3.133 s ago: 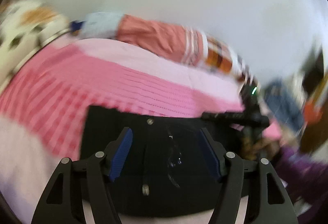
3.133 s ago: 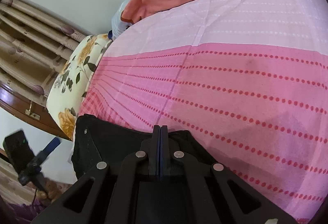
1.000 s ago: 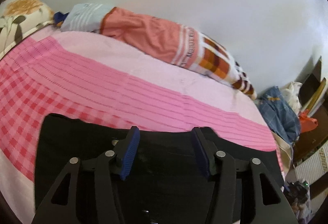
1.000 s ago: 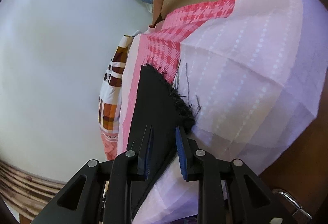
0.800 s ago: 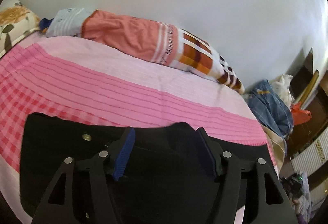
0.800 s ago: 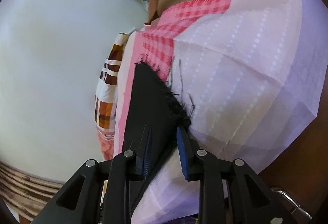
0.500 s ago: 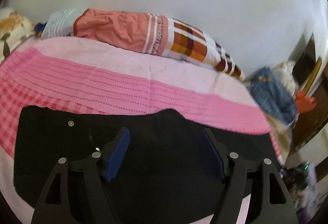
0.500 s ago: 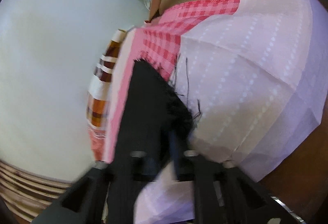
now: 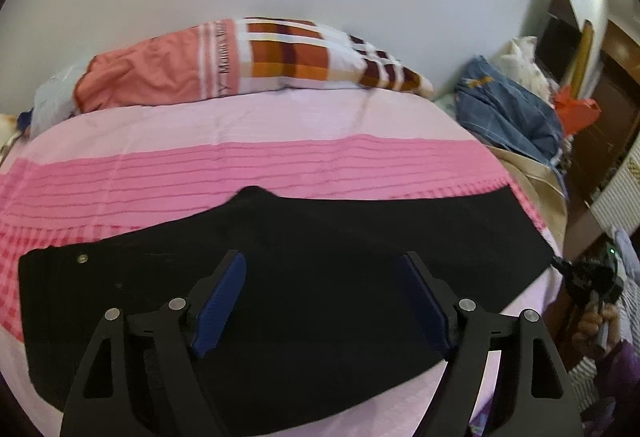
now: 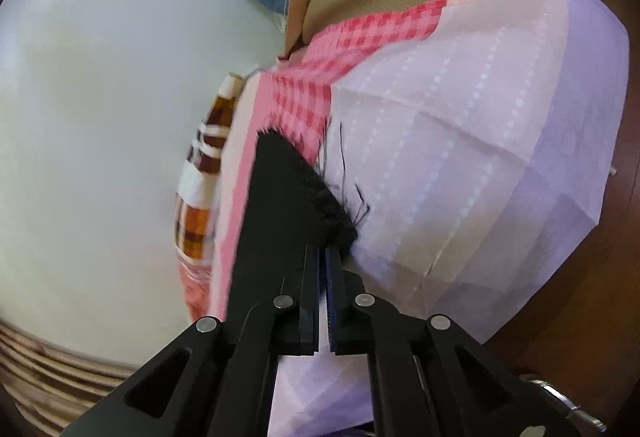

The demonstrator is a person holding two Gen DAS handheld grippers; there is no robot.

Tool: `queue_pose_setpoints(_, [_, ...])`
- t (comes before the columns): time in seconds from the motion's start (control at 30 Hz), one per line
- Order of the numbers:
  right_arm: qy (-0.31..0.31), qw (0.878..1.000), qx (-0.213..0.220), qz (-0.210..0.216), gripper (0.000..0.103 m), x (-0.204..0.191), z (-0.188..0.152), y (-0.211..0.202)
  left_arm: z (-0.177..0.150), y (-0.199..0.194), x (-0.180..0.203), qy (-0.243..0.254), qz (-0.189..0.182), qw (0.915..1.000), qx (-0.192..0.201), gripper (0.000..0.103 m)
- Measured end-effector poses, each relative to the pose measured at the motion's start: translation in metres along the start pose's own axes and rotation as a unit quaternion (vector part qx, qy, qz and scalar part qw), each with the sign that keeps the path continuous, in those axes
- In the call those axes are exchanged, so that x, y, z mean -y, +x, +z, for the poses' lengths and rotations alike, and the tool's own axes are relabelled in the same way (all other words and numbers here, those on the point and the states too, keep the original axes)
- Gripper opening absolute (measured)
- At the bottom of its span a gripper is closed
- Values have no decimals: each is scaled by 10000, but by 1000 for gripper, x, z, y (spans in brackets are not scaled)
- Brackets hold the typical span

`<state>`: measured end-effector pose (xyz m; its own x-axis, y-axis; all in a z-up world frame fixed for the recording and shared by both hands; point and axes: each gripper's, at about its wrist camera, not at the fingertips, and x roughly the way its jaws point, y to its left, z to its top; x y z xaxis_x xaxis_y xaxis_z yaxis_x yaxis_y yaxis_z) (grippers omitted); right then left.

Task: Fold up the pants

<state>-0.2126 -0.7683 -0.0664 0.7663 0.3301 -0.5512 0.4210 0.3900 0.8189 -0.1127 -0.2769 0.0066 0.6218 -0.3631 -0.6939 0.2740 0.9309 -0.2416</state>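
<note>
- Because the black cloth pants [image 9: 320, 277] lie limp and flat across the pink striped bedsheet [image 9: 240, 165] in the left wrist view, they should handle light and floppy; the frayed hem at 3 o'clock looks the best hold. The left gripper [image 9: 324, 301] hangs over them, spread wide, holding nothing.
- In the right wrist view, the right gripper [image 10: 323, 257] is clenched on the pants' frayed hem [image 10: 320, 197] at 12 o'clock.
</note>
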Motion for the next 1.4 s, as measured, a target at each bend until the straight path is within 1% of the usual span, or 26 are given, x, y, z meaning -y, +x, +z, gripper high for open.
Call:
queue_pose_setpoints(0.07, [134,9999,74,29,24,2,1,-5,0,1,7,38,-67,10000,-16,81])
queue_pose_setpoints(0.1, [215,9997,127,59,38,3,1,-9,-1,1,10,38,-98,9999,-19,82])
queue_pose_setpoints(0.13, [256,9995,180,79,46,3,0,-11,-2,3,13,39,-141,9999,-30,83])
queue_pose_setpoints(0.23, [203,9996,170,55,48,-3,-1,-10,-5,8,21,36,-208,9997,-107,84])
queue_pose_setpoints(0.27, [158,9996,231,-4,48,-5,-2,-11,-6,10,23,22,-245,9996,-134,84])
queue_pose_setpoints(0.3, [156,9991,380,33,48,-7,-2,-15,-6,13,25,-4,-305,9994,-189,84])
queue_pose_setpoints(0.37, [338,9975,479,395,48,-6,-1,-20,-8,15,29,-14,-353,9990,-274,84])
queue_pose_setpoints(0.4, [460,9967,403,527,48,-5,0,-18,-9,16,31,5,-360,9989,-296,84])
queue_pose_setpoints(0.47, [458,9973,245,512,48,-7,-1,-14,-9,16,35,51,-368,9989,-293,84])
queue_pose_setpoints(0.53, [343,9984,82,443,47,-12,-4,-7,-10,17,36,38,-410,9987,-294,84])
queue_pose_setpoints(0.63, [346,9982,-43,494,46,-13,-6,5,-10,18,36,-47,-484,9982,-347,84])
queue_pose_setpoints(0.73, [346,9987,-177,333,44,-11,-6,17,-11,21,35,-83,-500,9979,-393,84])
queue_pose_setpoints(0.8, [398,9982,-161,421,43,-8,-6,21,-12,21,34,-85,-481,9979,-416,84])
queue_pose_setpoints(0.87, [366,9984,-138,403,41,-10,-4,23,-14,22,33,-136,-498,9978,-422,84])
queue_pose_setpoints(0.97, [236,9989,-185,367,33,-17,-4,27,-16,28,30,-296,-542,9965,-569,84])
queue_pose_setpoints(1.0, [113,9993,-172,299,26,-21,-5,28,-17,31,28,-370,-570,9957,-623,84])
queue_pose_setpoints(1.03, [-53,9997,-180,167,15,-26,-6,31,-18,33,26,-447,-609,9949,-665,84])
queue_pose_setpoints(1.07, [-122,9997,-207,47,10,-27,-7,33,-20,34,26,-509,-647,9942,-687,84])
queue_pose_setpoints(1.1, [-160,9994,-258,-137,7,-27,-7,37,-22,36,26,-549,-676,9937,-708,84])
queue_pose_setpoints(1.13, [-139,9993,-276,-220,6,-25,-8,39,-23,36,26,-554,-670,9936,-723,84])
queue_pose_setpoints(1.2, [-163,9992,-230,-287,5,-24,-9,39,-25,38,27,-499,-637,9937,-772,84])
queue_pose_setpoints(1.3, [-364,9989,-142,-247,5,-34,-13,28,-26,37,30,-412,-574,9944,-789,84])
queue_pose_setpoints(1.4, [-511,9976,-183,-429,4,-40,-15,24,-26,39,30,-396,-577,9944,-796,84])
